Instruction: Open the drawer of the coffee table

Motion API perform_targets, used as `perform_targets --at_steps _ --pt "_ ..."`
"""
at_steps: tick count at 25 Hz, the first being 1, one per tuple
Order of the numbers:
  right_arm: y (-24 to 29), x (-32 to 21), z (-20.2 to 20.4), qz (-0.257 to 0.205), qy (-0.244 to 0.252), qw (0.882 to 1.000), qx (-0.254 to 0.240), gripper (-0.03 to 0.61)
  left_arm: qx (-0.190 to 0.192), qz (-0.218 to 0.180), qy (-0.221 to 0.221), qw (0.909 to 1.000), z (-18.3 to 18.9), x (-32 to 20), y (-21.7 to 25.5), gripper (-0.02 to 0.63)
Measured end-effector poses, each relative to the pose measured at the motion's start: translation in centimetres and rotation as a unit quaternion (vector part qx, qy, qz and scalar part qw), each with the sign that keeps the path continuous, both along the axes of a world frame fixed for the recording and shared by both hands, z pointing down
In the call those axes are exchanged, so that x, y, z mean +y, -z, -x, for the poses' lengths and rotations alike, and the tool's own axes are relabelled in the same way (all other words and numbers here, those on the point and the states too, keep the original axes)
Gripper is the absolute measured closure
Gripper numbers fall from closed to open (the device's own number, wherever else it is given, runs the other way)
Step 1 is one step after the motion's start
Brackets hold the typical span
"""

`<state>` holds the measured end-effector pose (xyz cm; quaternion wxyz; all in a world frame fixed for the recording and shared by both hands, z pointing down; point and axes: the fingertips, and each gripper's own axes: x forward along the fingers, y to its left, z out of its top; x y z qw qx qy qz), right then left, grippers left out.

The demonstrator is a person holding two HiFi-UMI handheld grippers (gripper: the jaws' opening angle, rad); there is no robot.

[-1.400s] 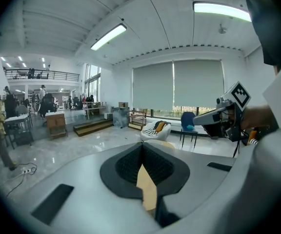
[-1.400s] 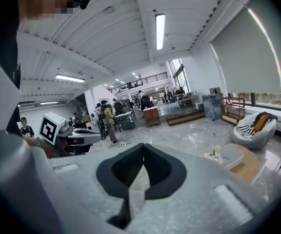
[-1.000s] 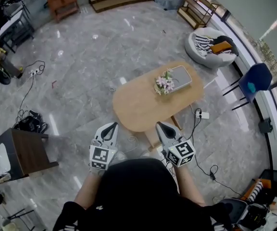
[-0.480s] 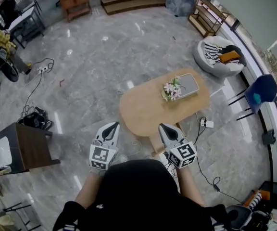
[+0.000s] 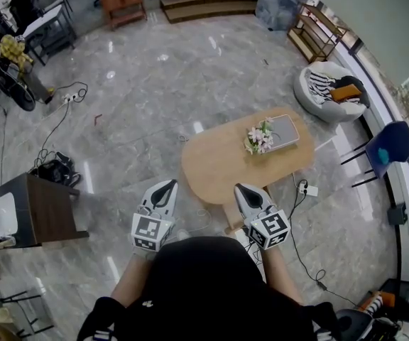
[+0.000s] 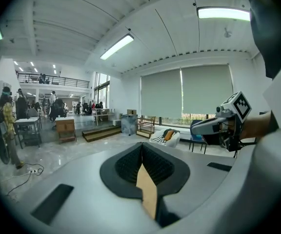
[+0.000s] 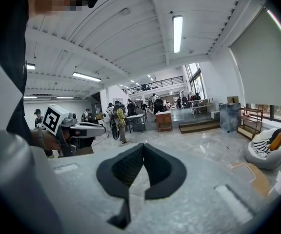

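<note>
1. Coffee table (image 5: 254, 163) stands on the grey marble floor (image 5: 140, 84), just ahead of both grippers. Its oval wooden worktop (image 5: 211, 170) carries flowers (image 5: 259, 138) and a grey tray (image 5: 285, 129).
2. Left gripper (image 5: 167, 186) is held just left of the table's near end, jaws pressed together on nothing.
3. Right gripper (image 5: 241, 189) points at the near edge, jaws likewise together, empty.
</note>
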<state>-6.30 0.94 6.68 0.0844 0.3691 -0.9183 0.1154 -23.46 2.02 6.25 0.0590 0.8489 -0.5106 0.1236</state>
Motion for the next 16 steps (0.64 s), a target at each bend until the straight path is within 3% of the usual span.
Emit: perform_targets --at_steps 16 --pt "0.08 0.13 -0.19 -0.003 -0.003 1.000 0.003 0.581 -0.001 -0.003 0.012 0.9999 0.43 0.38 0.47 0.598"
